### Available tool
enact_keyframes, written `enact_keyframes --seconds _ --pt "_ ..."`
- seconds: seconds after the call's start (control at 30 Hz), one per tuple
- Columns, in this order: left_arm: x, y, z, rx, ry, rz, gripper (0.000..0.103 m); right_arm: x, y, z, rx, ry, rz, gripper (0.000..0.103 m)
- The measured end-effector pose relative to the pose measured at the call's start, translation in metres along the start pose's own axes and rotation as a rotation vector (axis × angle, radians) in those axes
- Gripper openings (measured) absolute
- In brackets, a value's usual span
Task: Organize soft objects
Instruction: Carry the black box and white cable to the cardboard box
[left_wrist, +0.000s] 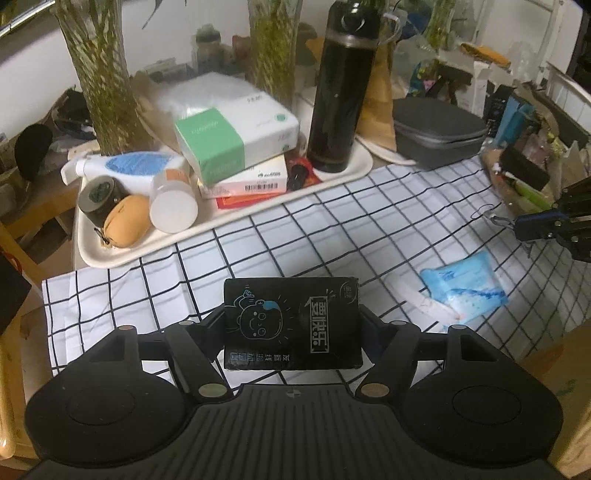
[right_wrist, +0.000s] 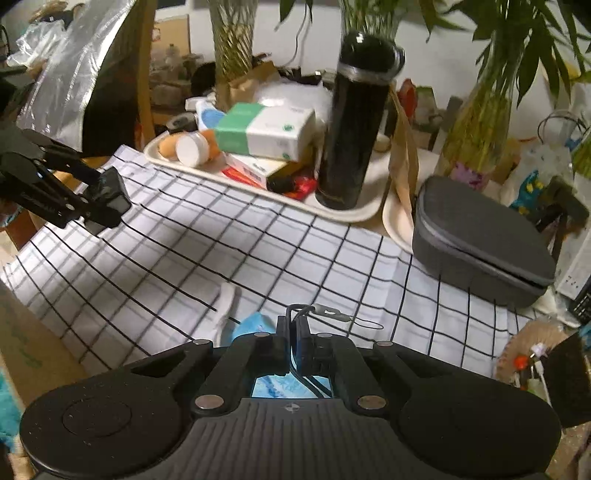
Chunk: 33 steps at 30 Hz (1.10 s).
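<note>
Left wrist view first: the left gripper (left_wrist: 291, 321) has its jaws spread wide and clamped on the two short sides of a black tissue pack (left_wrist: 291, 323), the one printed with a cartoon face and white lettering. The pack sits square between the fingers, held up off the checked cloth (left_wrist: 332, 229). Off to the right on that cloth lies a blue tissue pack (left_wrist: 463, 290) with a white strip beside it, and the right gripper (left_wrist: 532, 227) shows at the frame edge above it, a thin cord loop hanging from its tip.

Over to the right wrist view: the right gripper (right_wrist: 293, 332) has its jaws pressed together, pinching a thin dark cord (right_wrist: 301, 314) that loops up at the tips and carries a small grey tag out to the right. The blue pack (right_wrist: 255, 325) lies on the cloth just under and left of those fingers; whether the cord is tied to it I cannot tell.

Behind, a cream tray (left_wrist: 229, 218) carries a black flask (left_wrist: 341, 92), a green-and-white tissue box (left_wrist: 236, 140) and small bottles. A grey zip case (right_wrist: 476, 243) rests right of the tray.
</note>
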<state>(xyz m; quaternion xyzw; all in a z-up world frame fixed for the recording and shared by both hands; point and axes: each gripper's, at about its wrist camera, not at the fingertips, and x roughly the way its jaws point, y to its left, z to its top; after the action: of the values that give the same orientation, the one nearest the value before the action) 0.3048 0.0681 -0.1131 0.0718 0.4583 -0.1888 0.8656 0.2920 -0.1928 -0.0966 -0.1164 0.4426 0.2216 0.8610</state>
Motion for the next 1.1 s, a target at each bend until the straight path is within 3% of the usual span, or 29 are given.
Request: enact_keyframes --seconds 0.57,0.9,1.1 --pt "-0.07 -0.023 -0.011 0.018 -0.151 0.021 0.069 -0.065 0.025 0.006 -0.025 -0.127 -0.04 0.005" --pt "-0.121 -0.054 -0.029 0.019 -0.276 0.002 0.069 -0.112 0.051 0.001 -0.048 -0.234 0.009 0.005" --pt "-0.139 -0.081 -0.04 0.058 -0.277 -0.034 0.069 -0.139 0.064 -0.015 -0.049 -0.287 0.082 0.005"
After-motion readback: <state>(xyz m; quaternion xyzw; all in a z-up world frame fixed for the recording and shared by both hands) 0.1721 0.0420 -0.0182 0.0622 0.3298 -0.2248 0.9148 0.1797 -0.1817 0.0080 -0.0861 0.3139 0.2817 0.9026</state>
